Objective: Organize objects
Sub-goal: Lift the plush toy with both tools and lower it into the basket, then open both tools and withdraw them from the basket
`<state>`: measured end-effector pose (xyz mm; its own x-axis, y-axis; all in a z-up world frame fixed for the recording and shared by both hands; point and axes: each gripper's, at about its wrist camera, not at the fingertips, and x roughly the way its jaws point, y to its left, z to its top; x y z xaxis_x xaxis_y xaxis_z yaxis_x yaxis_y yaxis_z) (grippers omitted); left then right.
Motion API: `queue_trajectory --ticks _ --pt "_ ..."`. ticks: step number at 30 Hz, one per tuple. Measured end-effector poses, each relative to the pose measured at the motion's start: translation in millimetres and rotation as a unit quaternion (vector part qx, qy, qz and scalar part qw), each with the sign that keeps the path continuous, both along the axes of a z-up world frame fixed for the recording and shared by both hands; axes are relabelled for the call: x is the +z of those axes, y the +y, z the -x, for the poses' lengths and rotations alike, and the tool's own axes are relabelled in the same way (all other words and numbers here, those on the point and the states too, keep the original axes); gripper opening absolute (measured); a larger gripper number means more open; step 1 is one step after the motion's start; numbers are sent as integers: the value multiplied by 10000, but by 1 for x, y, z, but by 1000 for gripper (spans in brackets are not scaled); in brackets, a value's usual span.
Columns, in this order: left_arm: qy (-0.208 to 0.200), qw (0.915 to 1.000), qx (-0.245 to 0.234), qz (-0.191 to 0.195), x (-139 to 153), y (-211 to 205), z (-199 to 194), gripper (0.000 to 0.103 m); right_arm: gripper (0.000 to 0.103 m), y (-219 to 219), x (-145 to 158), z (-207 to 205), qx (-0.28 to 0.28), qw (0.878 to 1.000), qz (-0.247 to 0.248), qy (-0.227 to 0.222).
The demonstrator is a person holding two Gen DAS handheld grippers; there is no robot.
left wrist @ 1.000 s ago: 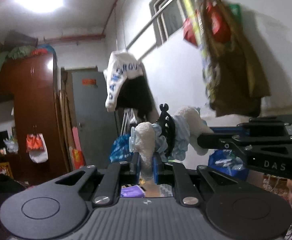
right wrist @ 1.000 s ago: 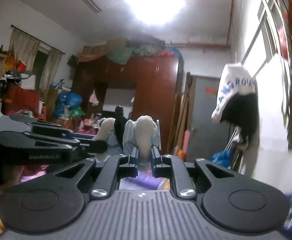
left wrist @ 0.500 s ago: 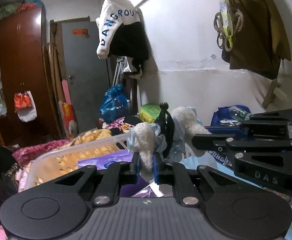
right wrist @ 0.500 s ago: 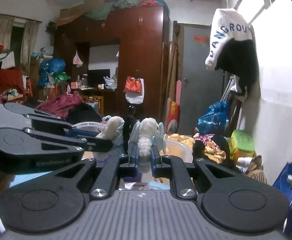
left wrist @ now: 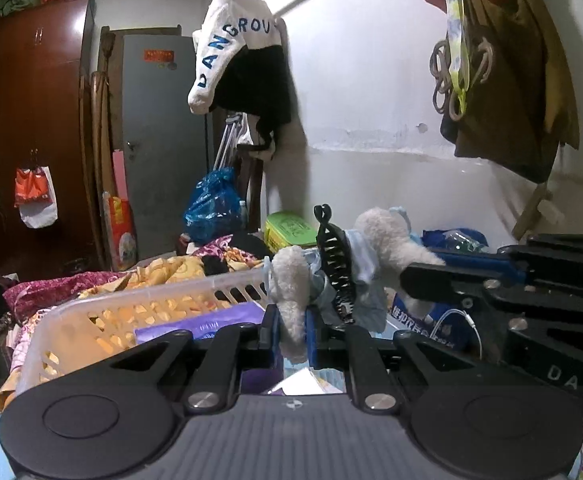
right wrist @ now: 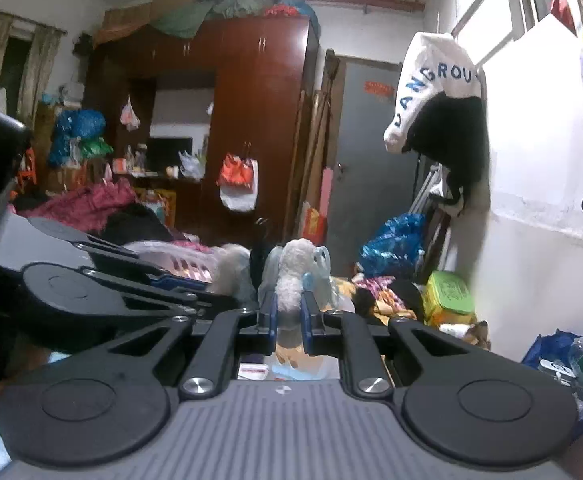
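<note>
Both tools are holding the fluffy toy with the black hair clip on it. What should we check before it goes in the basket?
1. Left tool shut on the fluffy toy: ok.
2. Right tool shut on the toy's other end: ok.
3. Black hair clip sits clamped around the toy's middle: ok.
4. White basket is close, just behind the toy: ok.
5. Room in the basket: cannot tell; a purple packet already lies inside.
6. Toy hangs clear of the basket rim: cannot tell.

bed, w/ plastic basket, clothes
</note>
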<state>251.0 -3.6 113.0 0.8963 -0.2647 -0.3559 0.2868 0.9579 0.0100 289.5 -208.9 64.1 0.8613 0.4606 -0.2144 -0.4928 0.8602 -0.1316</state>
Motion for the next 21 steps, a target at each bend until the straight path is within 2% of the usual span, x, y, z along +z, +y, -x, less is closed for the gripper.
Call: queue_trajectory --ticks 2,5,8,9,11,12,13,14,15,17,18,20,21 --pt "29 10000 34 -40 0 0 -1 16 14 -2 6 5 -2 9999 -61 -110" --pt "324 9990 179 -250 -8 0 -15 16 14 5 8 3 -24 9998 33 -208" --pt "519 9981 265 -180 -14 9 -22 18 14 16 0 -12 -50 9997 242 -30" --pt "535 9980 306 -124 -15 13 -22 21 14 19 -4 -18 -7 9995 286 106" --pt "502 9979 395 -54 -15 21 -21 43 15 21 -11 -27 128 9990 244 348" --pt "426 9980 459 -32 -14 24 -19 49 17 21 -13 -30 236 9986 190 438" --pt "345 9980 538 -20 -12 27 -17 55 25 20 -13 -32 309 9981 88 522" --pt "267 9977 624 -1 -10 29 -13 63 38 18 -13 -35 397 9973 -60 611" --pt "190 9972 724 22 -7 32 -9 68 45 15 -12 -37 462 9965 -191 665" --pt "70 9961 875 71 -3 38 -3 88 63 9 -9 -37 448 9959 -397 683" --pt "-6 9956 925 139 -1 42 0 88 67 7 -7 -37 442 9958 -445 660" --pt "-71 9940 1067 242 3 48 5 88 84 3 -6 -37 416 9954 -524 685" --pt "-126 9929 1150 279 5 52 11 88 89 1 -6 -36 417 9952 -564 678"
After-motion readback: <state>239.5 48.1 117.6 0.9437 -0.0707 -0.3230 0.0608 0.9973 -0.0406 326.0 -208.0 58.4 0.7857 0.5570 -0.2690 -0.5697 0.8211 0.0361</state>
